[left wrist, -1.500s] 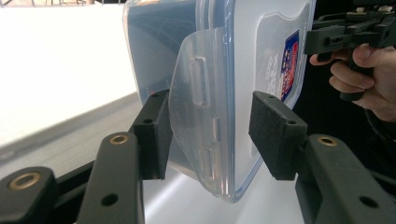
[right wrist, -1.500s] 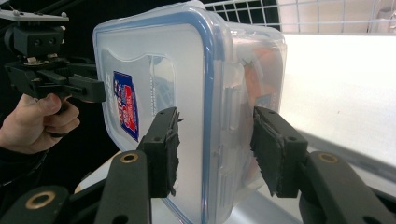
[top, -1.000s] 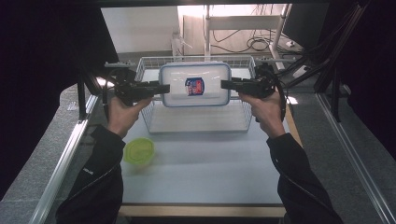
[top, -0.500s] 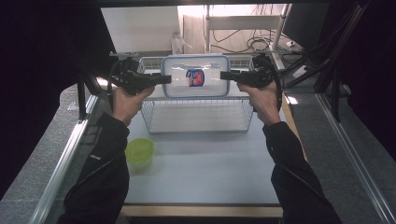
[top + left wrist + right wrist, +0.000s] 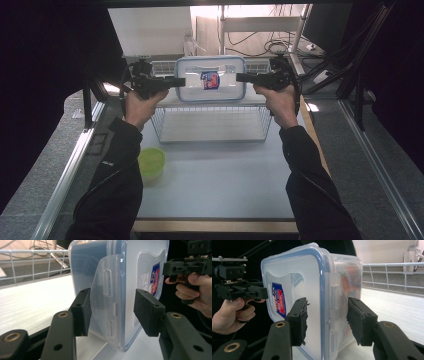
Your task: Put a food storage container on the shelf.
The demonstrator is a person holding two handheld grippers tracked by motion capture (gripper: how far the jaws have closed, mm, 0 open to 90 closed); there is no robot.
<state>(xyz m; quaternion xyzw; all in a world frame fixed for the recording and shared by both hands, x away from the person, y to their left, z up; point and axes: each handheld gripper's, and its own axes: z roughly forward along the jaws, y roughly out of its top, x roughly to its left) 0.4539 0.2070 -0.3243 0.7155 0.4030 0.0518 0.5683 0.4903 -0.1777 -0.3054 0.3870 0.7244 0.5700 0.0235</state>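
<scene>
A white bench (image 5: pixel 215 175) runs away from the person, and a wire basket (image 5: pixel 212 122) stands on it toward the far side. Both grippers hold one clear plastic box (image 5: pixel 210 79) with a blue-rimmed lid and a small red and blue label; it hangs level between them, above the far part of the basket. The left gripper (image 5: pixel 176 81) takes the box by its left end and the right gripper (image 5: pixel 240 77) by its right end, with both forearms stretched forward. In the left gripper view, the left gripper (image 5: pixel 112 312) has its jaws part closed on the box (image 5: pixel 117 277), one pad against the body and the other against the lid, with the lid's side latch flap between the jaws. In the right gripper view, the right gripper (image 5: pixel 327 320) is gripping the same way on the opposite end of the box (image 5: pixel 312 290): one pad lies on the lid near the label and the other on the body, where something orange shows through the wall. A small green lidded tub (image 5: pixel 151 161) sits on the bench, well behind the left jaws and near the left sleeve, and nothing touches it. As a judgement, the lift is done and the carry is under way. What is left is to set the box down, probably in or just past the basket, and then open both jaws to let go.
</scene>
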